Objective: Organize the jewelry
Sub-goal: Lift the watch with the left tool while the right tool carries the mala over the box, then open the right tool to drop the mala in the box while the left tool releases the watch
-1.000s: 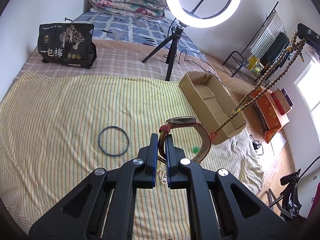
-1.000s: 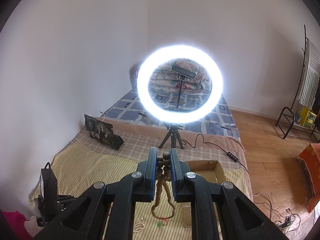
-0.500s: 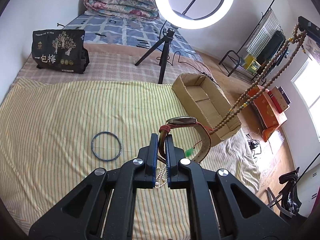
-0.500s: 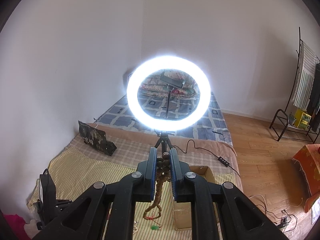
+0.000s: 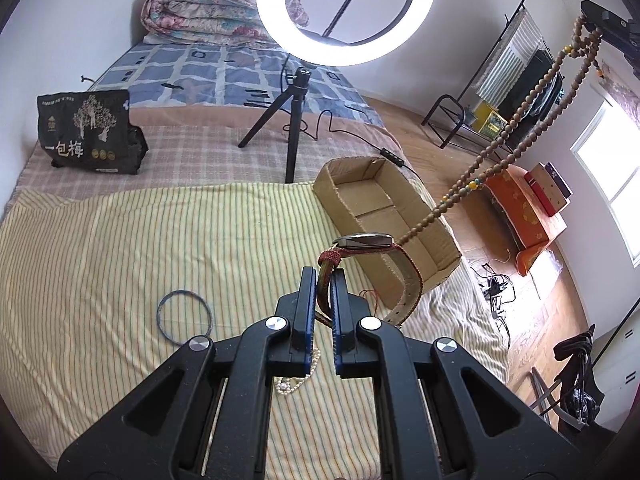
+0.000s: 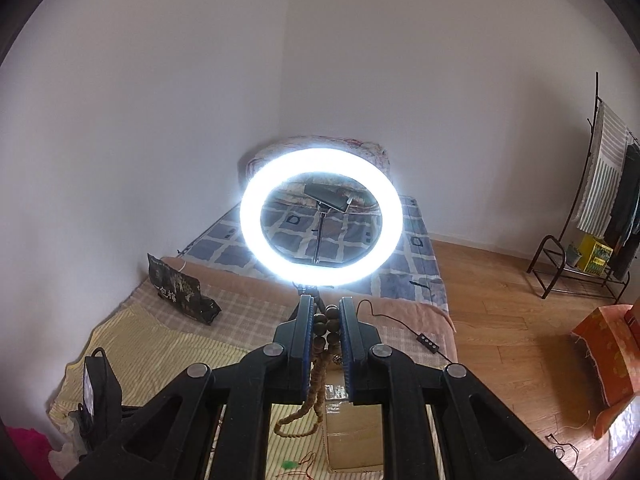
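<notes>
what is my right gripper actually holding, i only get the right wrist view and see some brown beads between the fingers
Observer: A long wooden bead necklace. The left wrist view shows it hanging well below the right gripper, its lower end behind the watch.
Operator: whats the left one doing
Observer: The left gripper is shut on the watch's strap, with the watch face raised above the striped sheet.
Operator: anything left on the bed
Observer: Yes, a dark bangle lies flat on the sheet, and a pearl strand shows beneath the left gripper.
Operator: is the box empty
Observer: The cardboard box looks empty from the left wrist view.
</notes>
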